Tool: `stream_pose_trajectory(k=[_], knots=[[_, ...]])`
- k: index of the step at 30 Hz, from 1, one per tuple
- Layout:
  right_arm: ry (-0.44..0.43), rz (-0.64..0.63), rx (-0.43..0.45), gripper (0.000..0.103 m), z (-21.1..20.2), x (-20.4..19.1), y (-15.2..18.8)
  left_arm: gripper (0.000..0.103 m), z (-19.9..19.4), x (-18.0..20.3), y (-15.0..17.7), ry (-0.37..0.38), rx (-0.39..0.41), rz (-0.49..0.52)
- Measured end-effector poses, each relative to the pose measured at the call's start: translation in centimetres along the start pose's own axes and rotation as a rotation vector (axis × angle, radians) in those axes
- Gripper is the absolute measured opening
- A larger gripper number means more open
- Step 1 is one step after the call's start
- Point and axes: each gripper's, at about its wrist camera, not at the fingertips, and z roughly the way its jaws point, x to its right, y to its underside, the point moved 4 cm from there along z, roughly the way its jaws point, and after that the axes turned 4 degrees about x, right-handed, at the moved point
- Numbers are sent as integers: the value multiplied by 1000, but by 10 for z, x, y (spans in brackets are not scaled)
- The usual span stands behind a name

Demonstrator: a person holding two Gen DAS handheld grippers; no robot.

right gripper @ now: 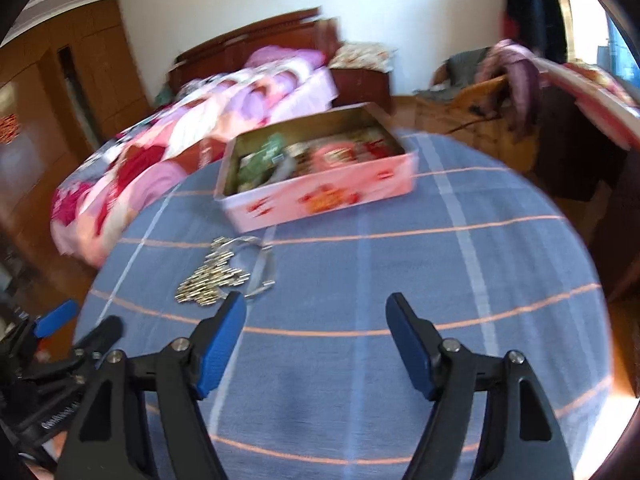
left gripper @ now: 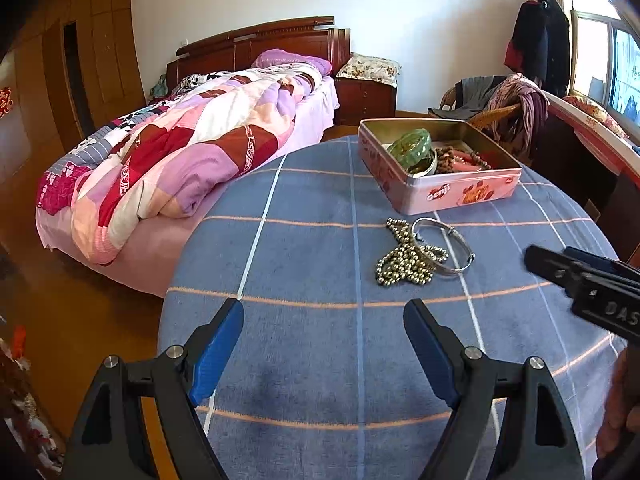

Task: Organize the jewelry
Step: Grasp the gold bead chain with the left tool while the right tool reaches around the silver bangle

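Observation:
A pink tin box [left gripper: 460, 192] [right gripper: 320, 196] stands open on the blue checked tablecloth [left gripper: 320, 260], holding a green bangle [left gripper: 412, 144] and brown beads [left gripper: 460, 158]. In front of it lie a gold bead necklace [left gripper: 404, 260] [right gripper: 208, 280] and a silver bangle [left gripper: 444, 246] [right gripper: 260, 268], touching each other. My left gripper [left gripper: 324, 316] is open and hangs over bare cloth, nearer than the jewelry and to its left. My right gripper [right gripper: 316, 312] is open too, its left fingertip just in front of the necklace; nothing is between its fingers. The right wrist view is blurred.
A bed with a patchwork quilt [left gripper: 180, 152] stands beyond the table's left edge. A chair with clothes [left gripper: 508, 108] and a desk [left gripper: 580, 152] are at the right. The other gripper's black body [left gripper: 580, 284] shows at the right of the left wrist view.

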Motion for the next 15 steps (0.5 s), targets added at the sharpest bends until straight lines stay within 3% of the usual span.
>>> stream_pose_trajectory(k=[4,7,15], knots=[[-54,-64,-60,79,28,-24,-1,82,-1,-8,1,-9,4,2],[-90,-75,-101,88,49,-38,-5,82,-1,-14,1,2,1,-15],[-36,-160,-149,87,88,-54,-8,82,7,-26,0,-5,-13,-30]])
